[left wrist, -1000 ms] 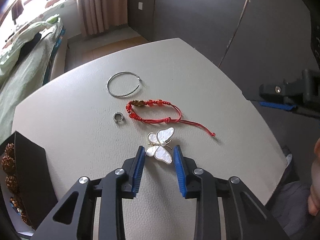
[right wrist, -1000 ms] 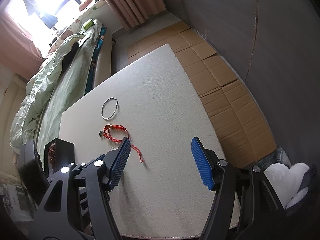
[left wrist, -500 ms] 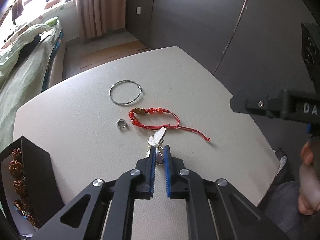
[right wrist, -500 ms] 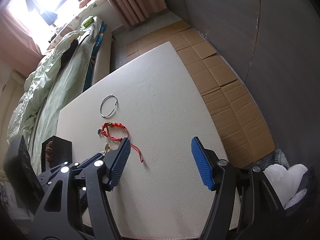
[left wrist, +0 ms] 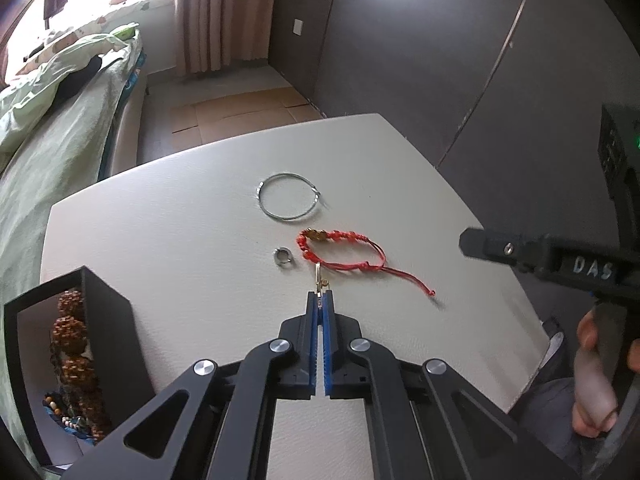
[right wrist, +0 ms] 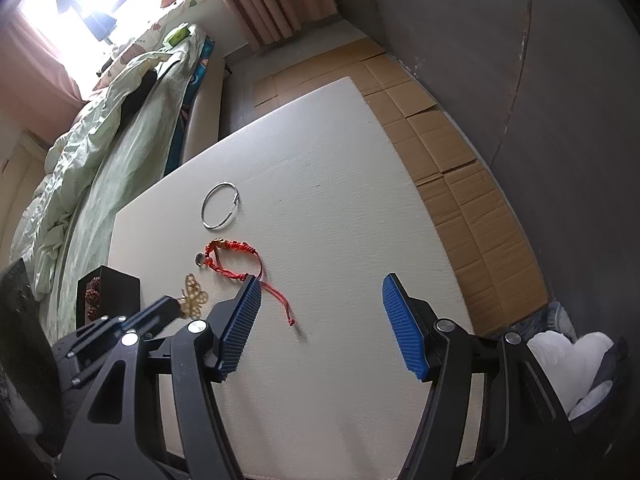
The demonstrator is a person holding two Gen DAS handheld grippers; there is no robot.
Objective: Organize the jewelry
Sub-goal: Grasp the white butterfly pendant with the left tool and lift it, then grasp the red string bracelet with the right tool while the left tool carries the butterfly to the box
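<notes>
My left gripper [left wrist: 319, 294] is shut on the butterfly brooch [left wrist: 318, 280], held edge-on above the white table [left wrist: 180, 208]. The right wrist view shows the brooch [right wrist: 193, 296] lifted off the table. A red cord bracelet [left wrist: 340, 250], a small silver ring [left wrist: 283, 257] and a silver bangle [left wrist: 289, 202] lie on the table beyond it. A black jewelry box [left wrist: 60, 352] with brown beads inside stands at the left. My right gripper [right wrist: 320, 312] is open and empty above the table's right side.
A bed with green bedding [left wrist: 52, 120] lies left of the table. Dark cabinet doors [left wrist: 440, 60] stand behind. Flattened cardboard [right wrist: 460, 168] covers the floor to the right. A person's hand [left wrist: 596, 376] holds the right gripper's handle.
My left gripper closed on the butterfly brooch and lifted it off the table, turning it edge-on. The right gripper stayed open and barely moved.
</notes>
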